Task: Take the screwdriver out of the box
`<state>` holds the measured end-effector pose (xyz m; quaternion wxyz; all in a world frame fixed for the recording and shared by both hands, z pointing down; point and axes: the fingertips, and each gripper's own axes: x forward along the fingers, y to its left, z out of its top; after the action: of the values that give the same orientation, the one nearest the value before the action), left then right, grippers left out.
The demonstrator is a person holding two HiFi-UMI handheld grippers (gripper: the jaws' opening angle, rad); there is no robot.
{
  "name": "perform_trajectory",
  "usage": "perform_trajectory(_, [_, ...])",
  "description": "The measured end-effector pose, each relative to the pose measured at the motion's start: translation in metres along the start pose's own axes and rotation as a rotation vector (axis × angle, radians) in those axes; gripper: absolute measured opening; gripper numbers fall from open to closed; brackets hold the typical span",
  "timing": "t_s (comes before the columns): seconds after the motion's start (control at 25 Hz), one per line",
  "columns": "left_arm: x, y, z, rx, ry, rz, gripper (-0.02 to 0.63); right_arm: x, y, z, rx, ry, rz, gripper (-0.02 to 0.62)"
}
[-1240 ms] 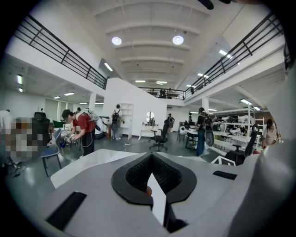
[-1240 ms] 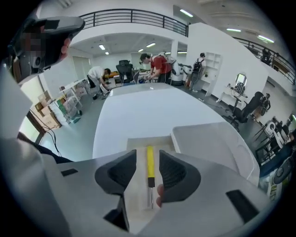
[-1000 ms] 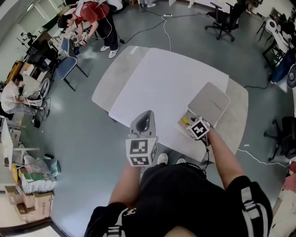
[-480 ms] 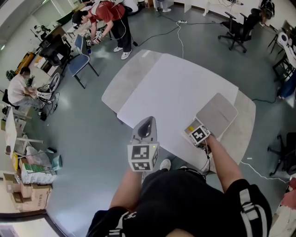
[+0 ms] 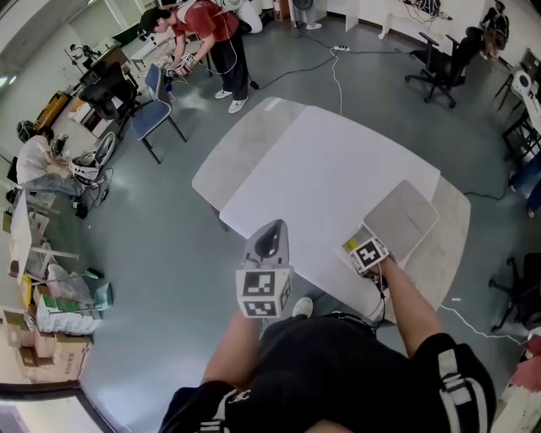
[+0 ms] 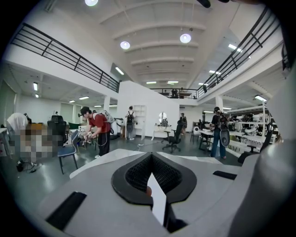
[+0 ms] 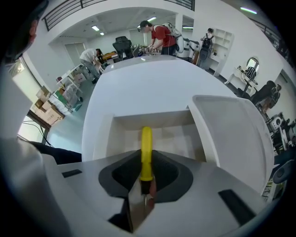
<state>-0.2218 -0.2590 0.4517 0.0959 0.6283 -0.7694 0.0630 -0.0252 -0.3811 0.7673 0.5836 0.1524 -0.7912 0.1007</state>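
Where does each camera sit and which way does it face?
Head view: on the person's head, facing steeply down at table, box, left gripper and right gripper; forearms and black shirt show.
Left gripper view: on the left gripper, facing level over the table into the hall; shut, empty jaws show.
Right gripper view: on the right gripper, facing down into the box; jaws closing on the yellow screwdriver.
Shared: all three catch the person in red; head and right gripper views share the box.

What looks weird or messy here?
Nothing stands out. The box sits open on the table, its lid lying open beside it. The right hand-held gripper has its jaws closing on the screwdriver, which lies neatly between them inside the box.
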Motion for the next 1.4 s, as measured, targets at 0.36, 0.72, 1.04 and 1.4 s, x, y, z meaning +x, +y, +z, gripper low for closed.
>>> perform_trajectory(0.36, [0.006,-0.003,0.000,0.004,0.000,-0.045,0.006,-0.040,0.008,0.031,0.115,-0.233,0.039,0.072])
perform_trajectory(0.72, [0.023,-0.026,0.006,0.012,-0.011,-0.138,0.006,-0.152,-0.009,0.079,0.200,-0.601,-0.081,0.071])
perform_trajectory(1.04, [0.045,-0.064,0.009,0.025,-0.013,-0.244,0.006,-0.266,-0.046,0.084,0.281,-0.913,-0.332,0.071])
perform_trajectory(1.4, [0.072,-0.115,0.008,0.037,-0.012,-0.374,0.006,-0.359,-0.089,0.026,0.457,-1.143,-0.614,0.069])
